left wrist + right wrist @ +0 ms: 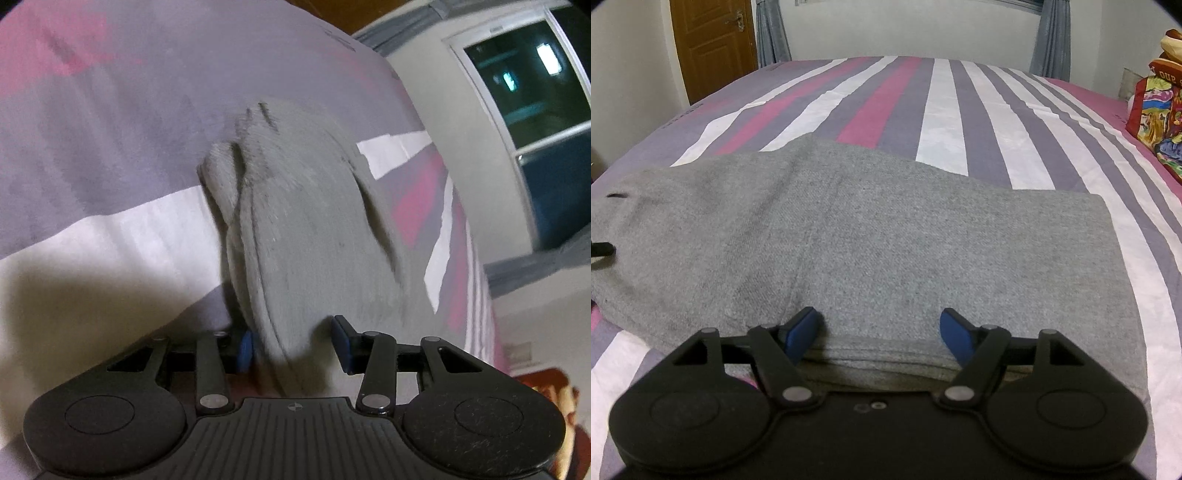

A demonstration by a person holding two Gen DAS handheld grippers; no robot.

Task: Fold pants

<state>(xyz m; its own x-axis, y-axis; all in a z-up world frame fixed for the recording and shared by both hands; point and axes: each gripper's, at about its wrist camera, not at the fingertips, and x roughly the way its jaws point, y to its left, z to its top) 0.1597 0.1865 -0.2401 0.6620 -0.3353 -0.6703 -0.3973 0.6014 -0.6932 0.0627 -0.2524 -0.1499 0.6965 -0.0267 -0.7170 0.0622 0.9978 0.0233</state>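
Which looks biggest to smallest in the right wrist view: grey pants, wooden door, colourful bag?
1. grey pants, though nearness to the camera inflates them.
2. wooden door.
3. colourful bag, partly cut off at the edge, so its rank is unsure.

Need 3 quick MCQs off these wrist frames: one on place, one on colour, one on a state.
1. Where do the grey pants lie?
A. On a wooden floor
B. On the striped bed sheet
C. Over a chair back

2. What colour are the pads of the right hand-held gripper?
A. Blue
B. Red
C. Yellow

3. How do the right hand-held gripper's jaws stand?
A. Shut with nothing between them
B. Shut on a curtain
C. Open, over the pants' near folded edge

Answers:
1 B: the right wrist view shows the pants spread flat across the purple, pink and white stripes.
2 A: both pads show blue against the black linkage.
3 C: the pads stand well apart and pinch no cloth.
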